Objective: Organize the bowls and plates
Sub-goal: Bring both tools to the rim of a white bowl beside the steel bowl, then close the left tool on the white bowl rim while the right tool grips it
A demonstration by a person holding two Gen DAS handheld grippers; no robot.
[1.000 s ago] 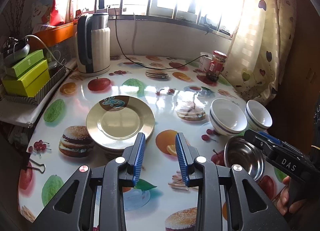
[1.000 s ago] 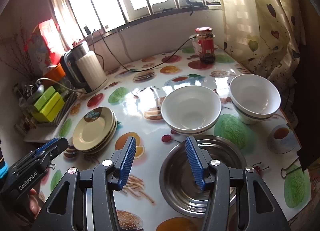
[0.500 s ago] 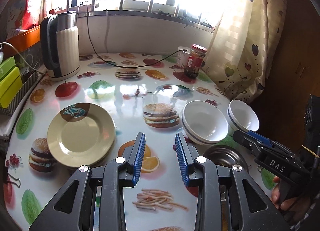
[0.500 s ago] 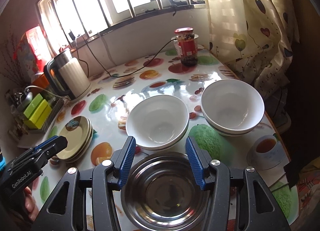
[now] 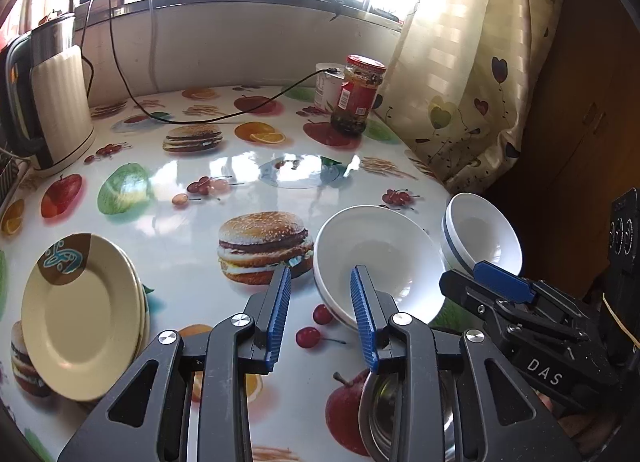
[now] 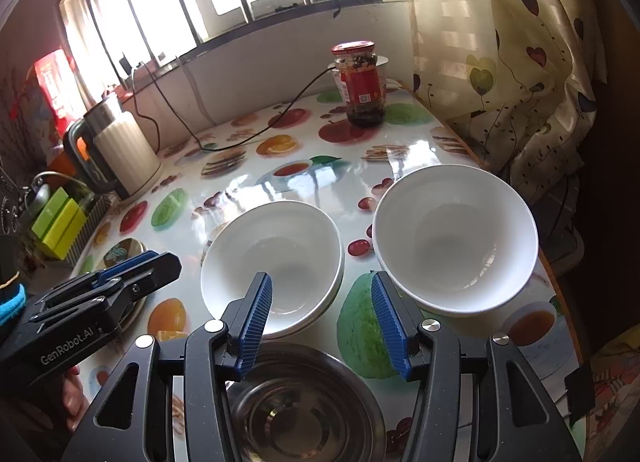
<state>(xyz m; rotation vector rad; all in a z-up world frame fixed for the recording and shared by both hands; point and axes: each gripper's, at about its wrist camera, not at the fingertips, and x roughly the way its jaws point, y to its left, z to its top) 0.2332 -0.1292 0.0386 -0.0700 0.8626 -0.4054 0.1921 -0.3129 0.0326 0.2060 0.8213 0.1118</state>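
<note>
- Hovering over the glossy fruit-and-burger printed surface (image 5: 168, 246), the left claw (image 5: 320, 304) stands partly open with nothing between its blue ribbed pads.
- At its 1 o'clock sits a stack of white ceramic bowls (image 5: 376, 258); another white bowl stack (image 5: 480, 238) lies at 2 o'clock.
- A stack of cream round plates (image 5: 76, 314) rests at 9 o'clock.
- The right claw (image 6: 322, 316) gapes wider, empty, above a shiny steel bowl (image 6: 304, 410) at 6 o'clock.
- A red-lidded glass jar (image 6: 360, 84) stands at 12 o'clock.
</note>
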